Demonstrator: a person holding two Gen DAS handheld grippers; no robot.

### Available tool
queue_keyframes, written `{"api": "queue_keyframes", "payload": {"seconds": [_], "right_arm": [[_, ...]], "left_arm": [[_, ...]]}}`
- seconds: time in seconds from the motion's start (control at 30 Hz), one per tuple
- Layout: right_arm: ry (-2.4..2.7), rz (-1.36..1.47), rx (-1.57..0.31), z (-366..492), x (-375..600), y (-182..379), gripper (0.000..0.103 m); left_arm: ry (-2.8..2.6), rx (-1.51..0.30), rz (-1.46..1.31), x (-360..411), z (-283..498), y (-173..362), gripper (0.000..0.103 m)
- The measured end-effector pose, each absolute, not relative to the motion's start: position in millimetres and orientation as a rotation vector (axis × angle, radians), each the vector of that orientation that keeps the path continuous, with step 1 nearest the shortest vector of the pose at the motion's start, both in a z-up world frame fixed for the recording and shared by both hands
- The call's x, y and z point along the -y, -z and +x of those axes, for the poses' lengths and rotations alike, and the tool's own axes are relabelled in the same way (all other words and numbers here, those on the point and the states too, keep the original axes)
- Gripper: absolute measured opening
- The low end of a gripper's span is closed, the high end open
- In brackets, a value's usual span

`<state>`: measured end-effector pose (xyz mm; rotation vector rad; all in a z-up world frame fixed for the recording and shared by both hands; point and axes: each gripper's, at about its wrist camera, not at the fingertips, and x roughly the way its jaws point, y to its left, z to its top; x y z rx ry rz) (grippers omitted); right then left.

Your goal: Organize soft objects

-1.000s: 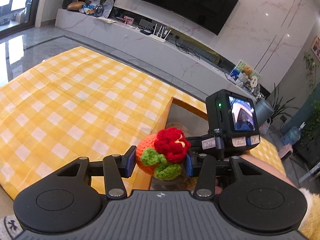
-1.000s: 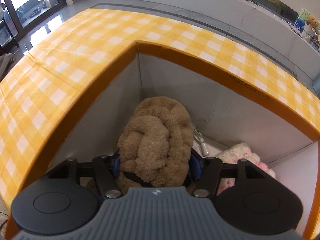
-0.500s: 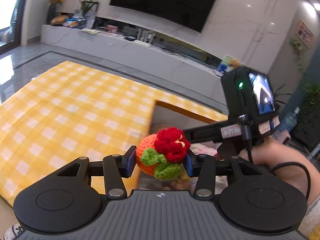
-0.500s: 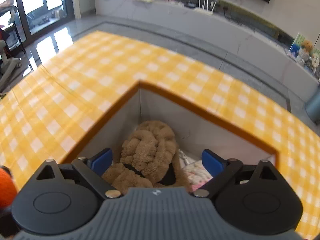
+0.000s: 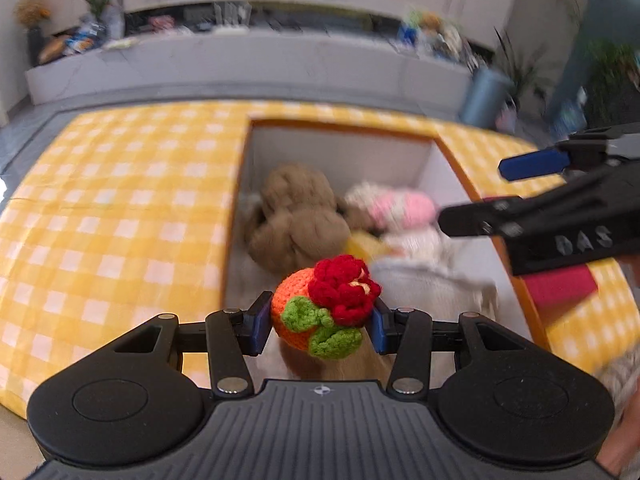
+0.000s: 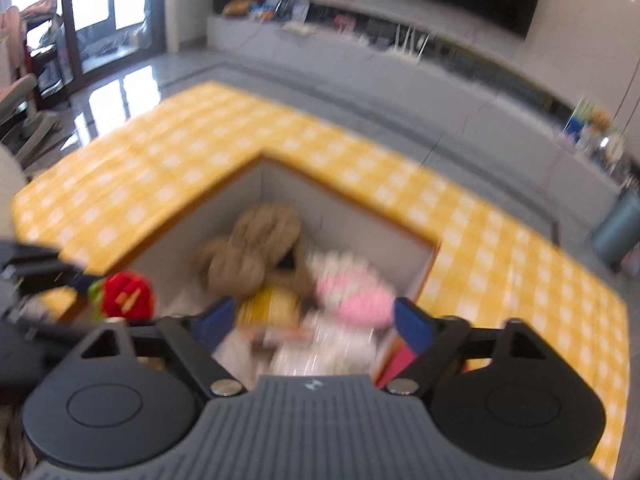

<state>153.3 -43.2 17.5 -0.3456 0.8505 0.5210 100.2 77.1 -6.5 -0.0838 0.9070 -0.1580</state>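
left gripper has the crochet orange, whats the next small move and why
Probably ease the left gripper forward and down over the open box, then release. Its pads are clamped on the crochet orange, which hangs at the box's near edge, while the brown plush and pink plush already lie inside. The right gripper is empty, jaws just closing partway, nothing between them.

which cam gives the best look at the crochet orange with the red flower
The left wrist view: the crochet orange sits sharp and centred, clamped in the left tool. The right wrist view shows only a blurred red and green patch at its left edge.
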Motion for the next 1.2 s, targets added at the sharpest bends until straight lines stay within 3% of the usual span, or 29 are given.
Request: {"api": "queue_keyframes", "payload": {"seconds": [0.1, 0.27, 0.4, 0.53, 0.6, 0.63, 0.73, 0.83, 0.87, 0.9, 1.2], "right_arm": [[-0.598, -0.369, -0.934, 143, 49, -2, 0.061], [-0.658, -0.480, -0.977, 138, 40, 23, 0.056], [-0.670, -0.500, -1.009, 148, 33, 35, 0.042], [-0.652, -0.510, -0.989, 152, 34, 31, 0.047], [-0.653, -0.497, -0.969, 154, 37, 25, 0.067], [-0.655, -0.495, -0.962, 155, 38, 23, 0.067], [-0.685, -0.500, -0.984, 158, 34, 24, 0.066], [-0.729, -0.509, -1.015, 158, 27, 33, 0.037], [-0.739, -0.510, -1.028, 158, 25, 35, 0.016], [-0.741, -0.520, -1.031, 157, 24, 36, 0.003], [-0.729, -0.543, -0.962, 152, 32, -3, 0.001]], "left_arm": [[0.130, -0.973, -0.046, -74, 100, 13, 0.054], [0.077, -0.986, -0.006, -72, 96, 9, 0.054], [0.075, -1.025, 0.065, -65, 98, 16, 0.057], [0.081, -1.023, 0.068, -66, 94, 12, 0.061], [0.089, -0.987, 0.059, -68, 90, 7, 0.072], [0.086, -0.960, 0.055, -69, 88, 5, 0.080], [0.112, -0.896, 0.033, -72, 83, -4, 0.087], [0.092, -0.873, 0.028, -73, 82, -9, 0.089], [0.083, -0.868, 0.033, -74, 82, -10, 0.089], [0.077, -0.864, 0.035, -74, 83, -10, 0.089], [0.033, -0.859, -0.035, -94, 84, -12, 0.089]]}}
